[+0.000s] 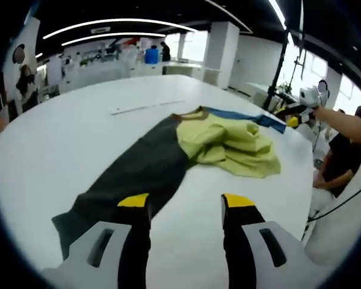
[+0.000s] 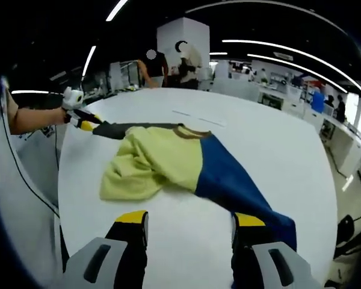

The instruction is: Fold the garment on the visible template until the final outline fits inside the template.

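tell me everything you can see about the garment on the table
The long-sleeved cloth garment has a pale yellow body, a brown neckband, one dark grey sleeve and one blue sleeve. It lies on the round white table, sleeves stretched out to opposite sides, while the yellow body is bunched and rumpled in the middle, not yet folded flat. Each sleeve end lies near the yellow-tipped gripper at its side; whether either is pinched cannot be told. No template outline can be made out under it.

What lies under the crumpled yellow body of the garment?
The bunched yellow body lies on the round white table. A dark grey sleeve and a blue sleeve spread out from beneath it. Any template under the heap is covered.
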Demonstrator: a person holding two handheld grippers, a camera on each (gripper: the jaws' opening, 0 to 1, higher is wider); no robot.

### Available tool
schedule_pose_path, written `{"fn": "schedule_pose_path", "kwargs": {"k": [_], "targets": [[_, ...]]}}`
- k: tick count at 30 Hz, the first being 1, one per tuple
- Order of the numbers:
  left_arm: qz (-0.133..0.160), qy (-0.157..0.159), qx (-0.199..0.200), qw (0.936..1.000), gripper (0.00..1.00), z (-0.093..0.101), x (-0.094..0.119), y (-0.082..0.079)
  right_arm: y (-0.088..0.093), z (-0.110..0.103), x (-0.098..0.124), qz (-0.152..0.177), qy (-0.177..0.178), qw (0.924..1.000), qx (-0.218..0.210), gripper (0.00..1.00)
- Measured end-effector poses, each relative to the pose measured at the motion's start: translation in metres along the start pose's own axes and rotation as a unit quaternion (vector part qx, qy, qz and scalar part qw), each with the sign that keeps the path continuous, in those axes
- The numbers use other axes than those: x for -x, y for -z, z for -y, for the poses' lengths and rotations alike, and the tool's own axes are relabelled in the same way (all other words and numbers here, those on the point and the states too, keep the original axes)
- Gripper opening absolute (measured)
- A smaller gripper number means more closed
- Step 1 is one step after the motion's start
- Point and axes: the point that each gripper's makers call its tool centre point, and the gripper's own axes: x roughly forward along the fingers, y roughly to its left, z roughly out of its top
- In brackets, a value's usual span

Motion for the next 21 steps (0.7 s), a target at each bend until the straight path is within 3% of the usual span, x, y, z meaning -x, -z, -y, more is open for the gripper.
{"fn": "schedule_pose_path", "kwargs": {"k": [21], "targets": [[0.001, 0.027, -0.010, 0.9996, 0.44, 0.028, -0.004, 0.001, 0.000, -0.031, -0.009, 0.001, -0.021, 0.9998, 0.007, 0.53]]}}
